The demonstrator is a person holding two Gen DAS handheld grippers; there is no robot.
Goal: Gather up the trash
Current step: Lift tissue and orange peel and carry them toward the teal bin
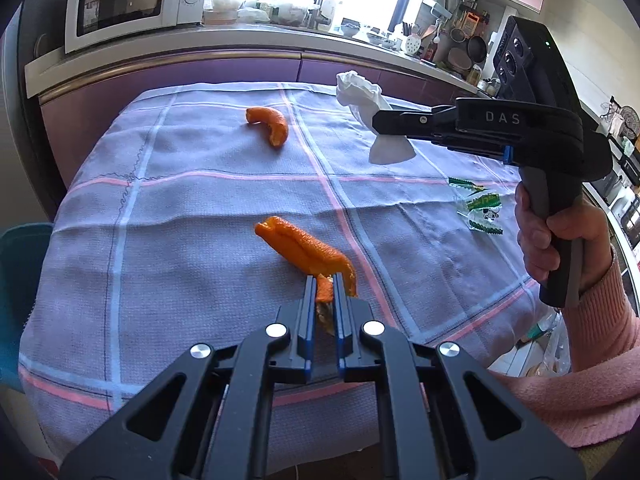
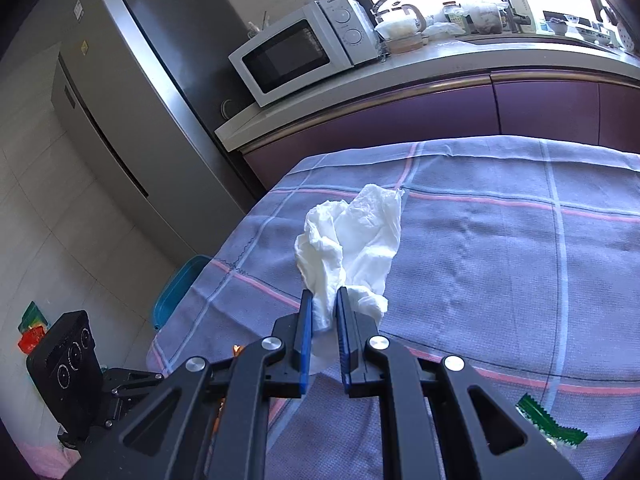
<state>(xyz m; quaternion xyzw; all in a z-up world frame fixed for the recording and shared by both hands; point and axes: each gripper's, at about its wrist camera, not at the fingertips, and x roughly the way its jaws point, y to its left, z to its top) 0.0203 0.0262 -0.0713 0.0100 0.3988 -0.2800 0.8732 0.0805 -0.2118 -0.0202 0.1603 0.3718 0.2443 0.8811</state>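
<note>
My left gripper (image 1: 324, 280) is shut on the near end of a long orange peel (image 1: 304, 248), whose far end sticks out over the purple checked tablecloth (image 1: 180, 208). A second, curved orange peel (image 1: 270, 124) lies further back on the cloth. My right gripper (image 2: 325, 295) is shut on a crumpled white tissue (image 2: 352, 236), lifted above the cloth; in the left wrist view the same gripper (image 1: 378, 122) hangs at the right, held by a hand in a pink sleeve (image 1: 600, 340), with the tissue (image 1: 360, 94) bunched at its tip. Green-and-clear candy wrappers (image 1: 478, 204) lie on the cloth below it.
A teal bin (image 2: 178, 284) stands on the floor beside the table's left edge. Behind the table runs a purple cabinet counter (image 1: 224, 68) with a white microwave (image 1: 132, 0) and kitchenware. A steel fridge (image 2: 132, 92) stands at the left. One green wrapper (image 2: 548, 424) lies near the right gripper.
</note>
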